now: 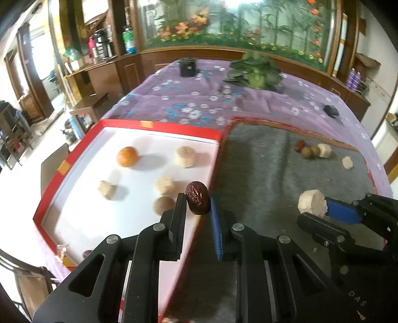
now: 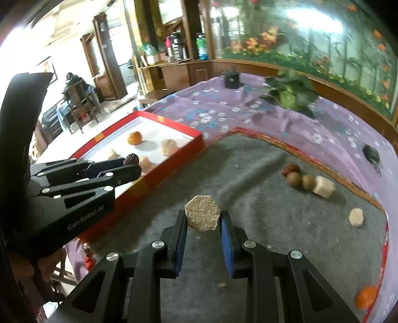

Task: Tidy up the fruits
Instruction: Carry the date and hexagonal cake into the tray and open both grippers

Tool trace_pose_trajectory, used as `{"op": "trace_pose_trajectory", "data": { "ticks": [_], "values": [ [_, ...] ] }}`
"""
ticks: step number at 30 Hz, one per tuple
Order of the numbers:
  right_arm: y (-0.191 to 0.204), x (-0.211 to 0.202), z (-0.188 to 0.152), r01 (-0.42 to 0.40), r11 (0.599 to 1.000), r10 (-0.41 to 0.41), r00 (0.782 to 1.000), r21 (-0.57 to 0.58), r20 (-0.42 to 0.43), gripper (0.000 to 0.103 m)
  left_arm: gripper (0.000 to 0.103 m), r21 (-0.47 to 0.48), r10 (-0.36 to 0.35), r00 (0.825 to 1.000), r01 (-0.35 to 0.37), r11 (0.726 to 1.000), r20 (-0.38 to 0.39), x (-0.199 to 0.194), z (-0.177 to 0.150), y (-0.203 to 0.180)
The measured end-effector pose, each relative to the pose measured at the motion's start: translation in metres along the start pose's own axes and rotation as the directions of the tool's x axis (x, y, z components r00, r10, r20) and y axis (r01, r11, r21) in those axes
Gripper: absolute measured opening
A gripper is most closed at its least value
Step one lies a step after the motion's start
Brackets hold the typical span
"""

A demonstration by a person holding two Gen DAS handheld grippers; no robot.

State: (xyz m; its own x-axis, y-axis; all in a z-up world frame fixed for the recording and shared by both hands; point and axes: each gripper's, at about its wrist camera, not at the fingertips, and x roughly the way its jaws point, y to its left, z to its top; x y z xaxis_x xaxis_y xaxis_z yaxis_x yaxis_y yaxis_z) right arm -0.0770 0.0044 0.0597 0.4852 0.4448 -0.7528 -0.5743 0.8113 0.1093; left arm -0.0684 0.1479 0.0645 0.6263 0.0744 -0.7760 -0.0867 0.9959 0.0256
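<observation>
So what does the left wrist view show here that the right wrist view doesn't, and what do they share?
Only the left wrist view shows the round brown fruit lying in the tray near the left gripper, and the pale cake's rough side.

Only the right wrist view shows an orange on the grey mat near its right edge, and the cake's hexagonal face between the right gripper's fingers.

Both show the red date held by the left gripper, the red tray with an orange inside, and the cluster of fruits at the mat's far side.

Likely a home dining room, floral tablecloth [image 1: 199, 99], wooden cabinets [image 1: 104, 74], large aquarium [image 1: 238, 22]
</observation>
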Motion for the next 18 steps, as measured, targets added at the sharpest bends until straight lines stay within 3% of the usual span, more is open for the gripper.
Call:
{"op": "trace_pose_trajectory", "data": {
  "ticks": [18],
  "values": [
    [0.054,0.031,0.028,-0.043,0.994,0.040,0.999,-0.099,-0.034,0.025,0.018,-0.129,0.073,0.997,-0.076,0.989,-0.027,0.007,-0.008,0.080]
  ]
}}
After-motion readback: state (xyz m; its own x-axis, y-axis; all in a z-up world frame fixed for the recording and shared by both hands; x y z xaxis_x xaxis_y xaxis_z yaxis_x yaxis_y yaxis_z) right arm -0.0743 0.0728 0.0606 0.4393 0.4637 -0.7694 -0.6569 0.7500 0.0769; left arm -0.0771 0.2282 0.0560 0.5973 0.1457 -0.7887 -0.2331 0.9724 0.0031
